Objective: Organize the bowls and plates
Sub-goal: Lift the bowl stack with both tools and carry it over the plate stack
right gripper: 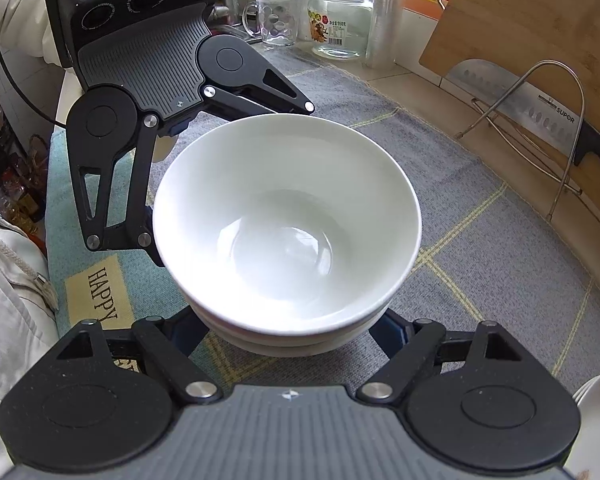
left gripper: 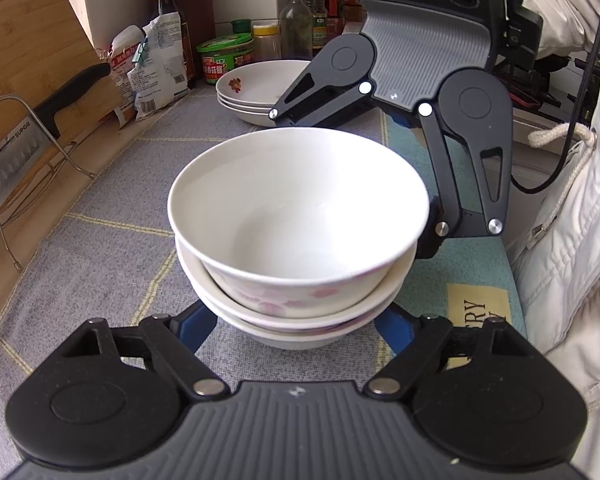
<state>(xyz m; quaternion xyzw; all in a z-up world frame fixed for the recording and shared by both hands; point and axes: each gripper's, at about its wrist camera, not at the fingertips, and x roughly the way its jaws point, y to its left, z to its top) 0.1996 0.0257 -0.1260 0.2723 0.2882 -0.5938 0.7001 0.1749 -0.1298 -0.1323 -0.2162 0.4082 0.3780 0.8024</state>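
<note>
Three white bowls [left gripper: 296,216] sit nested in a stack on the grey checked mat [left gripper: 112,208], the lower ones with pink flowers. My left gripper [left gripper: 296,332] reaches in from the near side, its blue fingers [left gripper: 198,322] hugging the bottom bowl on both sides. From the opposite side my right gripper [right gripper: 292,336] clasps the same stack of bowls [right gripper: 288,220] low down. The pads of both are hidden under the rims. Two or three shallow flowered plates [left gripper: 252,84] are stacked behind the right gripper.
A wire rack [left gripper: 16,152] with a cleaver and a wooden cutting board [left gripper: 32,40] stands at the mat's edge. Bottles, jars and a bag [left gripper: 160,60] line the back; a glass mug [right gripper: 274,20] and jar stand at the other end. A person's white jacket [left gripper: 572,240] is close by.
</note>
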